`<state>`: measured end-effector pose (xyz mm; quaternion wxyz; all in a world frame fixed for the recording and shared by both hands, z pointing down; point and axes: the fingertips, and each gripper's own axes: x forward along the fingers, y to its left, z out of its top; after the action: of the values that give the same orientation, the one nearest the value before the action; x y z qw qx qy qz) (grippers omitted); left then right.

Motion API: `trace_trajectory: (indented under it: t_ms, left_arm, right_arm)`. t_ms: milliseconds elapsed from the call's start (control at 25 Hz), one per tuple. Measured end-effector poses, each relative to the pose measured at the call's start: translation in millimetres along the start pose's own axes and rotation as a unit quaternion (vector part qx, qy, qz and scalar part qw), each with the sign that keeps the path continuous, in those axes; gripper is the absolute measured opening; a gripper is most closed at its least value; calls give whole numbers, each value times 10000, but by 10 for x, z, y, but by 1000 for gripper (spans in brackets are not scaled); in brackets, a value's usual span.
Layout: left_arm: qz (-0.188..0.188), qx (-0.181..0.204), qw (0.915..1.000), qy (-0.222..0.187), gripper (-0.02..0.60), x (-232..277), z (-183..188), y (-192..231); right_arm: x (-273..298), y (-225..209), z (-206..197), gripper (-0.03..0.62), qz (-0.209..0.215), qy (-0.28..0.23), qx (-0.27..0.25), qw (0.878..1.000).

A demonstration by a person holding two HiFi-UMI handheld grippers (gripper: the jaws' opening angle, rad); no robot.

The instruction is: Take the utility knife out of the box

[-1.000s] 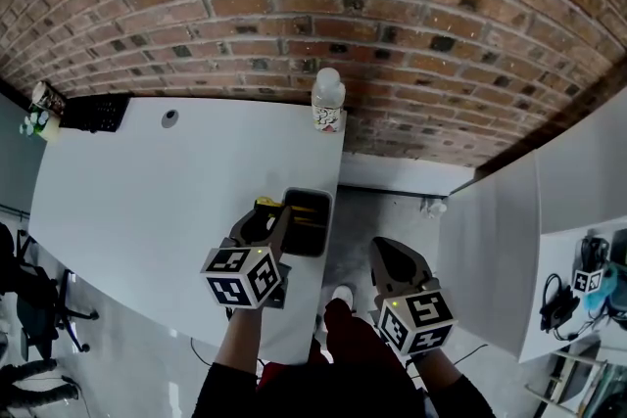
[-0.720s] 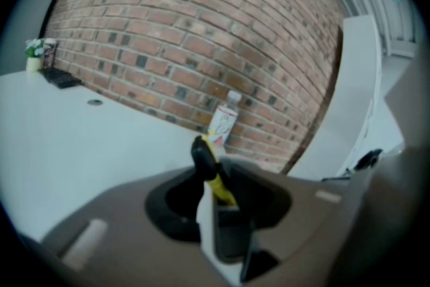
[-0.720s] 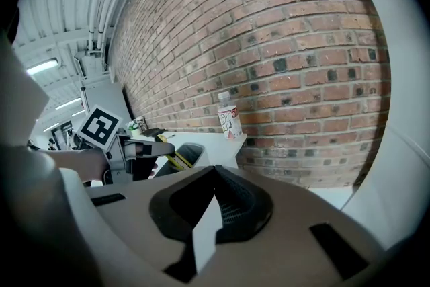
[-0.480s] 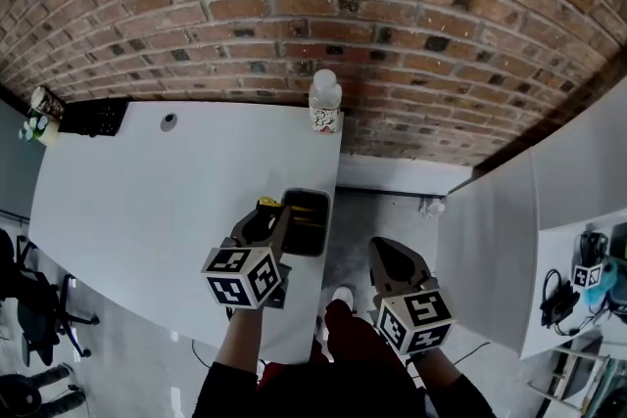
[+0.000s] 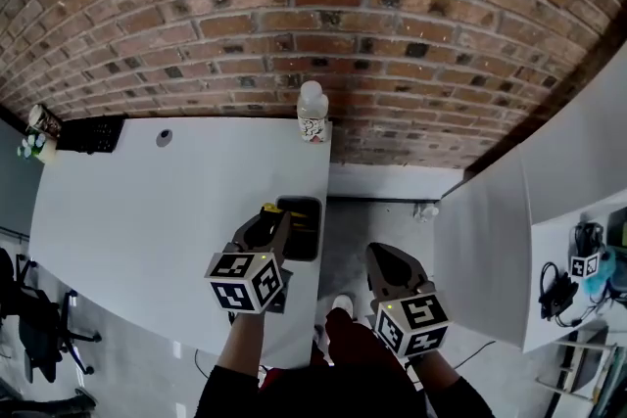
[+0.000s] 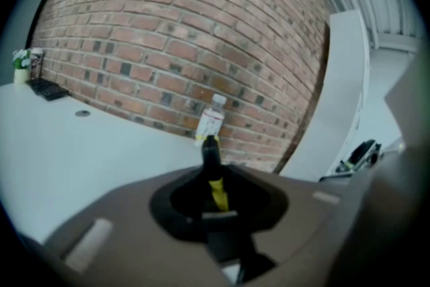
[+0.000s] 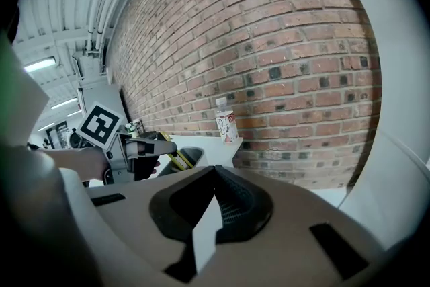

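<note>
Because the task is to lift the utility knife [image 6: 215, 186] out, the left gripper [image 5: 265, 225] is set at the left rim of the black box [image 5: 317, 232]. That box sits at the near right corner of the white table [image 5: 147, 201]. Its jaws have just been closing, and the knife's yellow-and-black body stands between them. It looks pinched by its near end, with the black far end poking toward the brick wall. The grip low on the body probably leaves the rest free to clear the rim.

The right gripper [image 5: 380, 255] hangs off the table's right edge over the floor. Its jaws are together on nothing (idle, I'd judge, since one gripper is enough here).

The head view shows only a yellow sliver of the knife past the left gripper, so I cannot say whether it is fully clear of the box. The box's inside is dark. A bottle [image 5: 313, 113] stands far off by the wall, uninvolved.
</note>
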<state>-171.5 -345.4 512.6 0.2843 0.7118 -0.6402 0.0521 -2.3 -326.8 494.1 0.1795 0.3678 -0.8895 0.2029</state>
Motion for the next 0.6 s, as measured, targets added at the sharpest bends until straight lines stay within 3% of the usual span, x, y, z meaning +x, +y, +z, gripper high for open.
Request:
trace_trajectory:
  t_ms: [600]
  left_arm:
    - [-166,701,9974,-85,77,-2,93,-238]
  right_arm:
    - [-174,12,48,8,-190,-204,16,9996]
